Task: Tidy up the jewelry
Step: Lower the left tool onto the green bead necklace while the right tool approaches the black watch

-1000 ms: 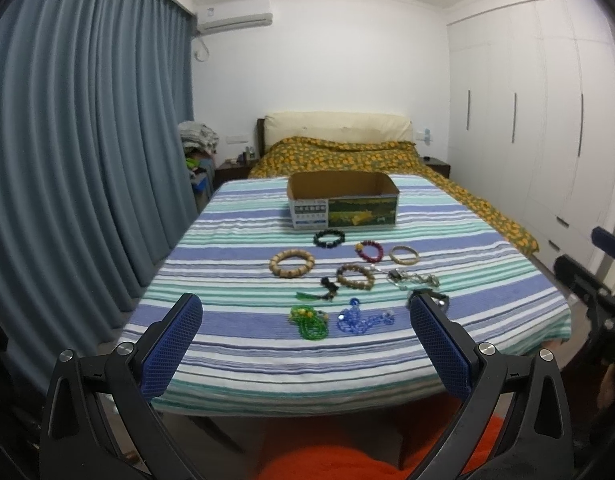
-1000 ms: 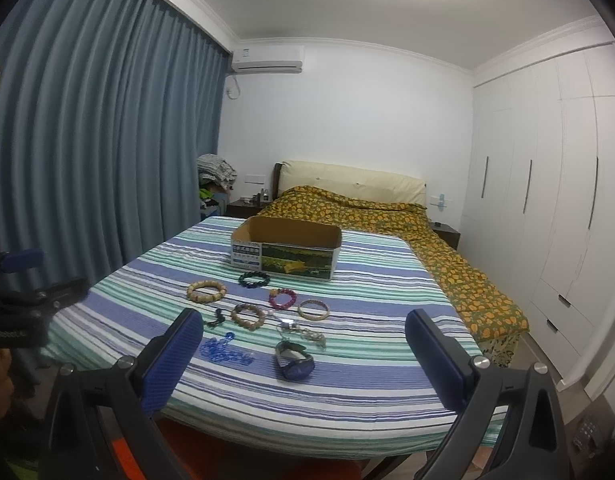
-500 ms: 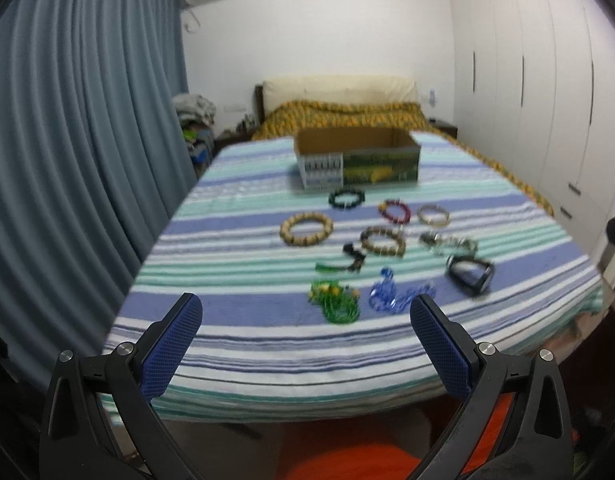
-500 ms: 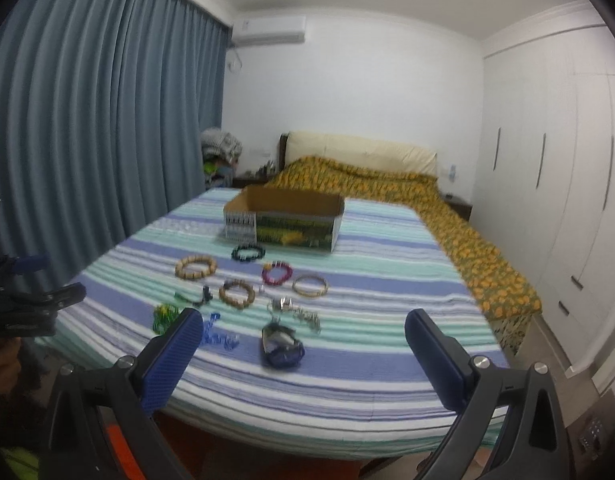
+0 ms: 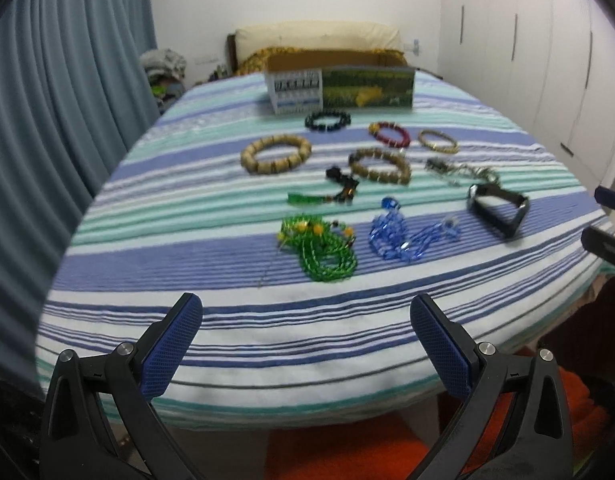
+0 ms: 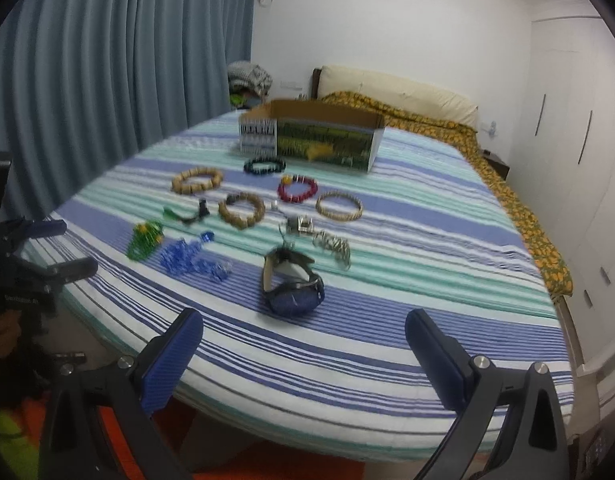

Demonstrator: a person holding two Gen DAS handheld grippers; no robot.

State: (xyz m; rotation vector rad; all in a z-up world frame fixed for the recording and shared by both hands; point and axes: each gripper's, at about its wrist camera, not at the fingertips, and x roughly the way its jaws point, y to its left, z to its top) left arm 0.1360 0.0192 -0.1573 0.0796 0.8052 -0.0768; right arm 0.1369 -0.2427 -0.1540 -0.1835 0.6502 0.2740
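Several pieces of jewelry lie on a striped bedspread (image 5: 211, 248) in front of an open cardboard box (image 5: 341, 86) (image 6: 313, 138). Nearest are a green bead necklace (image 5: 321, 246) (image 6: 144, 239), a blue bead necklace (image 5: 405, 234) (image 6: 191, 258) and a dark watch (image 5: 499, 208) (image 6: 293, 284). Behind them lie a big wooden bead bracelet (image 5: 275, 154) (image 6: 196, 179), a brown bead bracelet (image 5: 380, 165), a black one (image 5: 327, 120), a red one (image 5: 389, 134) and a thin gold bangle (image 5: 437, 141). My left gripper (image 5: 306, 342) is open at the bed's near edge. My right gripper (image 6: 303, 348) is open too, just short of the watch.
Blue curtains (image 5: 67, 80) hang on the left. White wardrobes (image 5: 547, 52) line the right wall. An orange patterned quilt (image 6: 507, 184) and a pillow lie at the head of the bed. An orange surface (image 5: 387, 452) shows below the bed's edge.
Both grippers have moved forward and tilted down toward the bed, so the jewelry looks larger and closer. Both stay open.
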